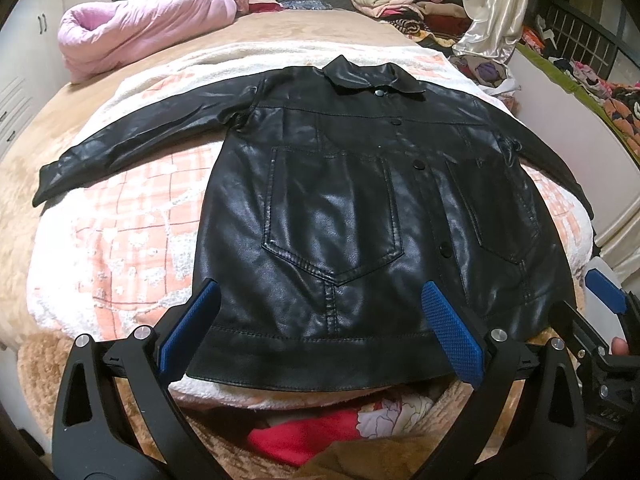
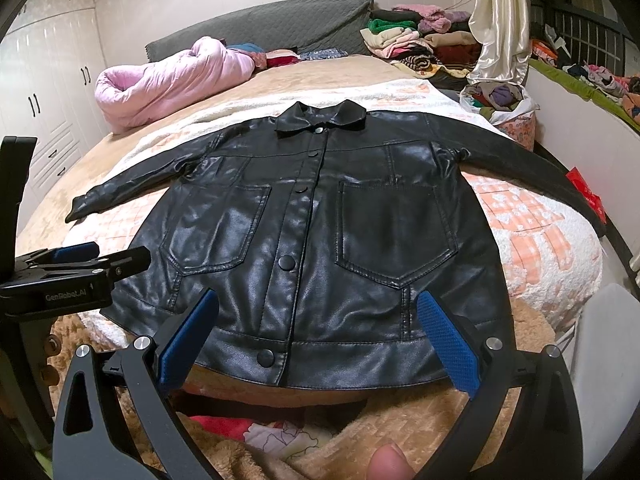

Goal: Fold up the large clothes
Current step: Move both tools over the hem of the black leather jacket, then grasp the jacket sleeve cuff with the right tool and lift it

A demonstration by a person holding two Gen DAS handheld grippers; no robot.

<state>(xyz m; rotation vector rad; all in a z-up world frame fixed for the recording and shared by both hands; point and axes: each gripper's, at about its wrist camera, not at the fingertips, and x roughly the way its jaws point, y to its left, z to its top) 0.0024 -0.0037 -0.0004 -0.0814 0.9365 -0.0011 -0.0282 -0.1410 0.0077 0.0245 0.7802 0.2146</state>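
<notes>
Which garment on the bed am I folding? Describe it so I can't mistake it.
On the bed, look at the white and orange blanket nearest the cameras. The black jacket lies flat on it, front up, sleeves spread. It is shiny, unlike the pink quilt behind.

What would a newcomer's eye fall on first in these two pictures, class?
First, the black leather jacket, spread flat and face up in the middle of the checked blanket, buttoned, with both sleeves stretched outward. Next, the open left gripper and right gripper, poised at the jacket's hem, holding nothing. Behind, a rolled pink quilt lies to the left, and stacked clothes sit by the headboard on the right.
</notes>
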